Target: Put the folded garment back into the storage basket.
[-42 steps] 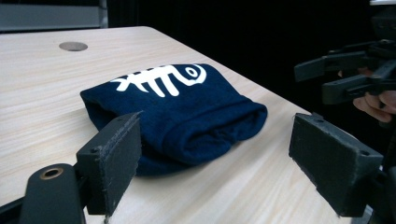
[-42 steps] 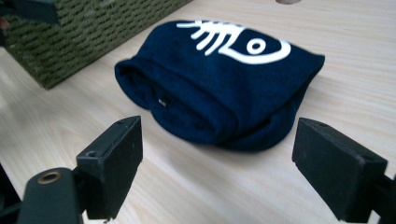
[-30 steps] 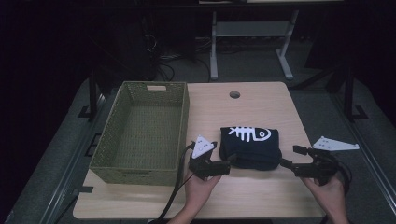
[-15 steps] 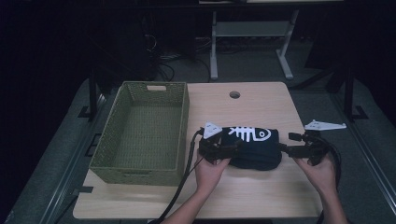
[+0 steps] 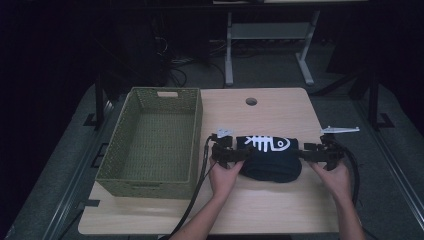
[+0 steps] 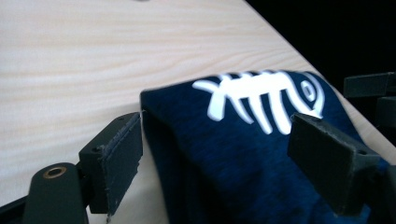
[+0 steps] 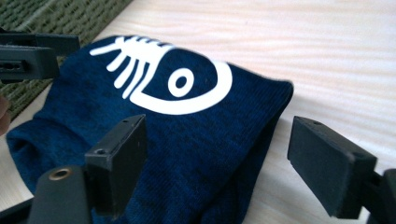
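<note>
A folded dark blue garment [image 5: 270,159] with a white fish-skeleton print lies on the wooden table [image 5: 280,110], right of the basket. My left gripper [image 5: 236,153] is at the garment's left end and my right gripper [image 5: 306,153] at its right end. In the left gripper view the garment [image 6: 252,154] reaches in between the open jaws of the left gripper [image 6: 219,156]. In the right gripper view a folded corner of the garment [image 7: 196,130] lies between the wide-apart jaws of the right gripper [image 7: 217,158]. Neither pair of jaws presses on the cloth.
A green woven basket [image 5: 120,150], with nothing in it, stands on the left half of the table; its weave [image 7: 60,16] shows behind the garment. A round cable hole [image 5: 251,101] sits near the far edge. A desk frame [image 5: 270,35] stands on the floor beyond.
Both hands have moved forward and inward from the table's near edge. The grippers now straddle the two ends of the garment, which has not shifted.
</note>
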{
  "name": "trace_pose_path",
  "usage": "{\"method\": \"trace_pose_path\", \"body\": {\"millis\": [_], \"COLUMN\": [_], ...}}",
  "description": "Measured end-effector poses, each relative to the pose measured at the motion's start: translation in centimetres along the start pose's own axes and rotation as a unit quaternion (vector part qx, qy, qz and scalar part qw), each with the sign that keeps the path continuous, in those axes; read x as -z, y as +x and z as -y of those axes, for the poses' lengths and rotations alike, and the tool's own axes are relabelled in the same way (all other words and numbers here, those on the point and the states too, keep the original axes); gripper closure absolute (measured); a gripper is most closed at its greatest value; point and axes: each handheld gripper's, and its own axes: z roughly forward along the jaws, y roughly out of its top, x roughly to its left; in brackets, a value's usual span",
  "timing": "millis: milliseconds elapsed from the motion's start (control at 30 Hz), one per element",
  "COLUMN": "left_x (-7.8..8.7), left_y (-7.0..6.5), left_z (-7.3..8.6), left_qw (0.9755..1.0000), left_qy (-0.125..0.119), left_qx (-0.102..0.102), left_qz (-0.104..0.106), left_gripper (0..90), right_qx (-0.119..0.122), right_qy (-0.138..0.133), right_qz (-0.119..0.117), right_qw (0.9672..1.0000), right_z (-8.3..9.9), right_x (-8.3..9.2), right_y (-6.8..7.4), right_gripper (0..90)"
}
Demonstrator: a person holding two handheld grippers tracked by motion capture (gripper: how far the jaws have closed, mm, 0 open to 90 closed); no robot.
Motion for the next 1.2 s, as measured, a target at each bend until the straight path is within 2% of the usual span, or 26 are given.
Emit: {"method": "trace_pose_path", "body": {"millis": [67, 100, 167, 333, 500, 700, 833, 1000, 1033, 1067, 1200], "left_x": [-0.3, -0.6, -0.9, -1.6, -2.2, -2.5, -2.5, -2.7, -2.8, -2.8, -2.7], "left_y": [0.4, 0.7, 0.8, 1.0, 1.2, 1.3, 1.2, 1.2, 1.2, 1.2, 1.1], "left_z": [0.2, 0.4, 0.5, 0.7, 1.2, 1.3, 1.3, 1.4, 1.3, 1.3, 1.2], "left_qw": [0.9999, 0.9996, 0.9994, 0.9982, 0.997, 0.9965, 0.9966, 0.9961, 0.9959, 0.9957, 0.9952], "left_qy": [0.011, 0.024, 0.028, 0.039, 0.058, 0.062, 0.065, 0.066, 0.066, 0.065, 0.067], "left_qx": [0.012, 0.011, 0.019, 0.038, 0.046, 0.05, 0.043, 0.049, 0.051, 0.053, 0.058], "left_qz": [0.002, 0.001, 0.006, 0.023, 0.023, 0.026, 0.025, 0.033, 0.036, 0.038, 0.043], "left_gripper": [19.7, 21.5, 21.9, 25.9, 30.4, 36.0, 39.6, 48.3, 51.9, 51.9, 63.4], "right_qx": [-0.005, -0.009, -0.016, -0.028, -0.033, -0.037, -0.05, -0.047, -0.043, -0.043, -0.043], "right_qy": [0.006, 0.009, 0.019, 0.018, 0.026, 0.027, 0.021, 0.024, 0.026, 0.026, 0.03], "right_qz": [0.001, 0.001, 0.003, -0.002, -0.002, 0.004, 0.005, 0.003, 0.003, 0.003, -0.011], "right_qw": [1.0, 0.9999, 0.9997, 0.9994, 0.9991, 0.9989, 0.9985, 0.9986, 0.9987, 0.9987, 0.9985], "right_z": [0.1, 0.3, 0.5, 1.2, 1.5, 1.9, 2.2, 2.3, 2.3, 2.3, 2.3], "right_x": [-0.4, -0.8, -1.2, -1.8, -2.4, -2.7, -2.4, -2.6, -2.8, -2.8, -3.0], "right_y": [-0.1, -0.2, -0.4, -0.8, -0.7, -0.7, -1.0, -0.7, -0.5, -0.5, -0.3], "right_gripper": [23.1, 24.2, 25.6, 30.6, 36.6, 42.0, 47.8, 53.6, 58.2, 58.2, 68.9]}}
